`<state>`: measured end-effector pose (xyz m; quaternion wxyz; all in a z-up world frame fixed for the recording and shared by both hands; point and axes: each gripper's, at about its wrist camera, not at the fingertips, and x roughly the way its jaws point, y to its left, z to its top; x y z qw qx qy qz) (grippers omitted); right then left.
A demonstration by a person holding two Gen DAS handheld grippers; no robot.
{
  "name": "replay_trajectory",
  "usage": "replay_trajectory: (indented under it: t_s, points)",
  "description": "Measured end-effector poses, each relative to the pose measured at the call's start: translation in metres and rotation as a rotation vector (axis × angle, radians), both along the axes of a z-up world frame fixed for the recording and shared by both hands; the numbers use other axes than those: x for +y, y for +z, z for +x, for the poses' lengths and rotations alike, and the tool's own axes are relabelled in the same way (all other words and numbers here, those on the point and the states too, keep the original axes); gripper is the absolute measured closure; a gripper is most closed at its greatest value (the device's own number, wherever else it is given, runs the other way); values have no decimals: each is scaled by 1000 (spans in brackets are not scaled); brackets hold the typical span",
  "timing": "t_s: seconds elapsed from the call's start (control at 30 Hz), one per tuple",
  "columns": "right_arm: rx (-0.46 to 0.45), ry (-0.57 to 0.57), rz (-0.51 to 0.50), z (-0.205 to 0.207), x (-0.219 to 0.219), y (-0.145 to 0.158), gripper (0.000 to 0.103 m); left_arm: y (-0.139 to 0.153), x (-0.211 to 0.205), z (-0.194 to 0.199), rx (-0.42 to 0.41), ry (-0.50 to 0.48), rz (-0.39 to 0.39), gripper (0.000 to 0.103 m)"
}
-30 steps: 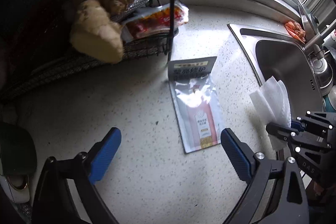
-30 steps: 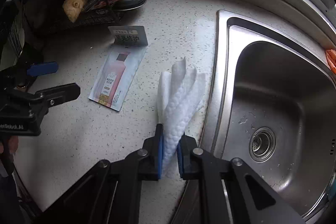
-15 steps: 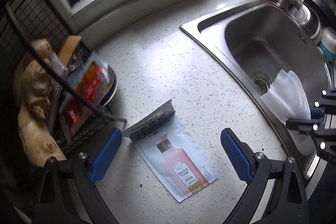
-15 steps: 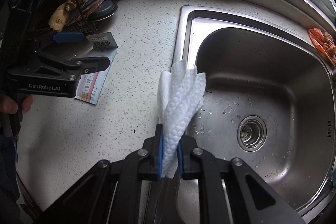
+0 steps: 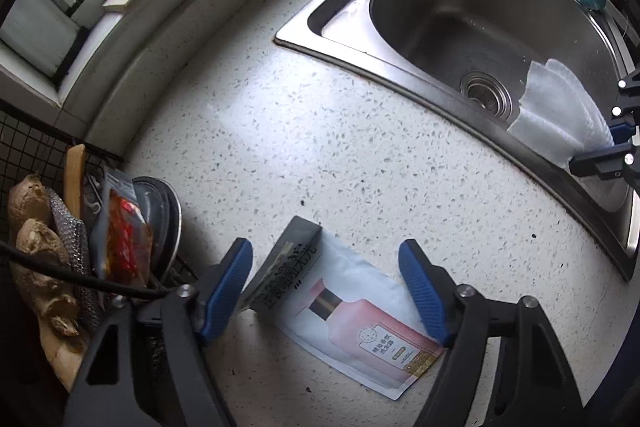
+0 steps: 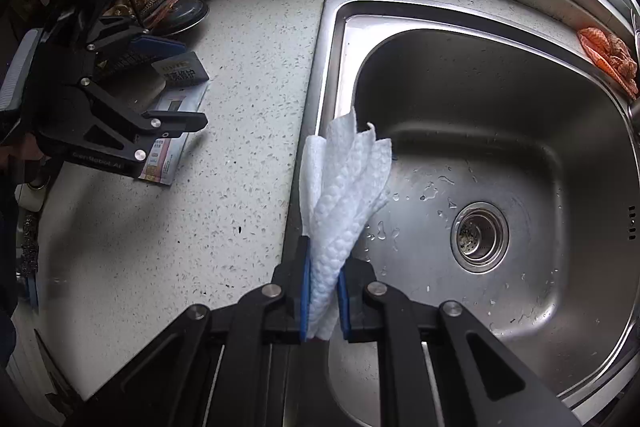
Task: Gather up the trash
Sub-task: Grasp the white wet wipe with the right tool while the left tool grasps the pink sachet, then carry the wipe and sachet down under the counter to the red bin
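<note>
Left view: my left gripper (image 5: 326,289) hangs spread over the sachet (image 5: 352,311) on the counter, left of the sink (image 5: 312,45); I should straddle its raised flap.

Right view: my right gripper (image 6: 323,297) pinches a tissue (image 6: 344,195) over the sink's left rim.

flat pink-bottle sachet (image 5: 352,311), bunched white paper towel (image 6: 344,195)

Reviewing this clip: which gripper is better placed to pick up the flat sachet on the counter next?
Left. The left gripper is open with its fingers straddling the sachet on the counter. The right gripper is shut on a paper towel over the sink.
</note>
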<state>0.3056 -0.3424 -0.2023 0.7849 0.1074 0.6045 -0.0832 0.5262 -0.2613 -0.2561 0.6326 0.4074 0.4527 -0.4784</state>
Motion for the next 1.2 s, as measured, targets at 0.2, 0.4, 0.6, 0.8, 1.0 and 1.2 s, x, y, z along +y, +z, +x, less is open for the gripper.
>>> replay_trajectory:
  t_s: [0.2,0.4,0.6,0.8,1.0,1.2]
  points:
    - [-1,7,5,5,6,0,93,1,12,11,37,46,-9,91]
    - [-12,24,6,11,14,3,93,-7,29,-7,89,76,-8,102]
    - [-30,39,0,7,20,9,93,-3,50,-24,140,184,-36,103]
    - [-60,73,-3,-7,29,23,93,14,73,-54,160,258,-50,103]
    - [-100,120,5,-36,41,42,93,38,92,-101,144,325,-57,103]
    - [-142,199,22,-86,54,61,93,82,114,-177,87,410,-48,103]
